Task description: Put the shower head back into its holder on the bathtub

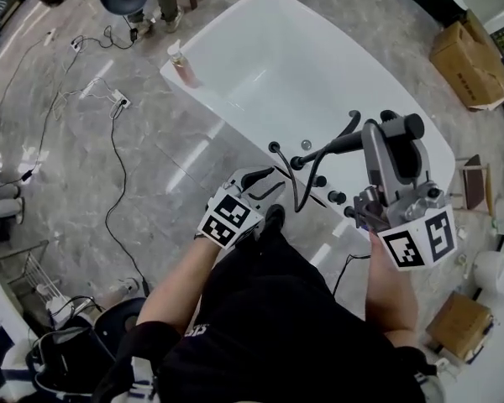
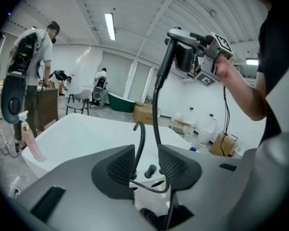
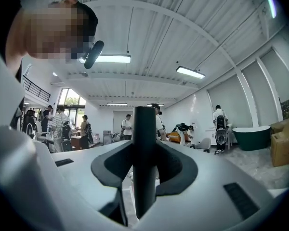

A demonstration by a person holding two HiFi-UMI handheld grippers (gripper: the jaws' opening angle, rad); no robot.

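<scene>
Since the left claw (image 2: 145, 163) stands partly open and clamps nothing, the thin black flexible hose (image 2: 156, 109) is unrestrained. Two strands of it show through the gap between the pads, at the rim of the glossy white oval bathtub (image 1: 218, 112).

Hazards:
- The slack hose loop may catch on the round black knobs (image 1: 336, 197) on the rim, or on the left claw, and drag the head off line during lowering.
- The smooth round handle may turn or slide in the pads if the hose pulls sideways.
- The holder cannot be singled out among the rim fittings, so a misaligned approach is possible.

The slim matte-black cylindrical shower head (image 3: 144, 129) is held above the near rim of the bathtub, not yet seated. It is a plain straight stick with the hose hanging from one end. The right claw (image 3: 144, 163) is closed firmly on its handle, which stands upright between the pads.
</scene>
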